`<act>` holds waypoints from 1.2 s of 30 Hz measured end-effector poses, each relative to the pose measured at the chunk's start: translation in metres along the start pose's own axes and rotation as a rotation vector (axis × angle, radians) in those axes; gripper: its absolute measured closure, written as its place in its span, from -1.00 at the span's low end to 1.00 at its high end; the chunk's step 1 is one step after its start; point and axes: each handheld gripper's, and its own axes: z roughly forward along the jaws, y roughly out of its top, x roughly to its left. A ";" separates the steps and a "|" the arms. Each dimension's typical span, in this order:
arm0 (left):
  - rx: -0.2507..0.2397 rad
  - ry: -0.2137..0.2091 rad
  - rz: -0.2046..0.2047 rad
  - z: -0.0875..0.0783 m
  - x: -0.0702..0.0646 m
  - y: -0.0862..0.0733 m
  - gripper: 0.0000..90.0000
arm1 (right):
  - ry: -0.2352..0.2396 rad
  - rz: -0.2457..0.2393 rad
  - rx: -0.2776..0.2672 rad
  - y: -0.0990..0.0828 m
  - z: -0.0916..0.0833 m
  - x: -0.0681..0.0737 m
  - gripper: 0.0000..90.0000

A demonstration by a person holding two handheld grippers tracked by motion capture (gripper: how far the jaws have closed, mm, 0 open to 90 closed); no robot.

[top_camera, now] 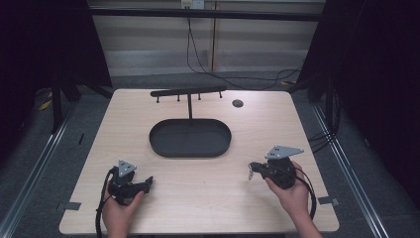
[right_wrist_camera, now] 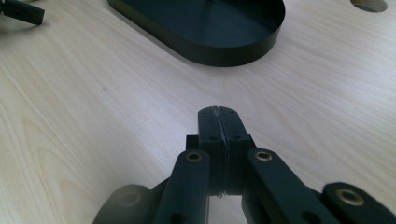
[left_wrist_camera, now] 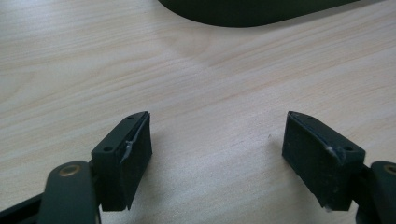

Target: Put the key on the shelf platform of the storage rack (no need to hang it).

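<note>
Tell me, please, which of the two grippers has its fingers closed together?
The right gripper: its fingers meet flat with nothing between them, while the left gripper holds its fingers wide apart over bare table.

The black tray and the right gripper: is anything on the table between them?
Nothing. Bare wood lies between the right gripper and the black tray, seen in the right gripper view.

No legible text or labels

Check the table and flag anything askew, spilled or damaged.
Nothing stands out. The black oval tray sits flat and empty on the light wooden table, the black T-shaped rack stands upright behind it, and nothing is spilled.
</note>
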 end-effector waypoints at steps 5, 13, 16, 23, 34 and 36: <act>0.000 0.000 0.000 0.000 0.000 0.000 -0.47 | 0.001 0.004 -0.013 0.006 -0.001 -0.001 1.00; 0.000 0.000 0.000 0.000 0.000 0.000 -0.47 | 0.003 -0.002 -0.016 0.022 0.001 -0.002 1.00; 0.000 0.000 0.000 0.000 0.000 0.000 -0.47 | 0.011 -0.001 -0.021 0.028 0.002 -0.002 1.00; 0.000 0.000 0.000 0.000 0.000 0.000 -0.47 | 0.006 -0.017 -0.011 0.041 0.005 0.001 1.00; 0.000 0.000 0.000 0.000 0.000 0.000 -0.47 | 0.007 -0.025 -0.015 0.057 0.012 0.007 1.00; 0.000 0.000 0.000 0.000 0.000 0.000 -0.47 | 0.008 -0.025 -0.013 0.058 0.013 0.008 1.00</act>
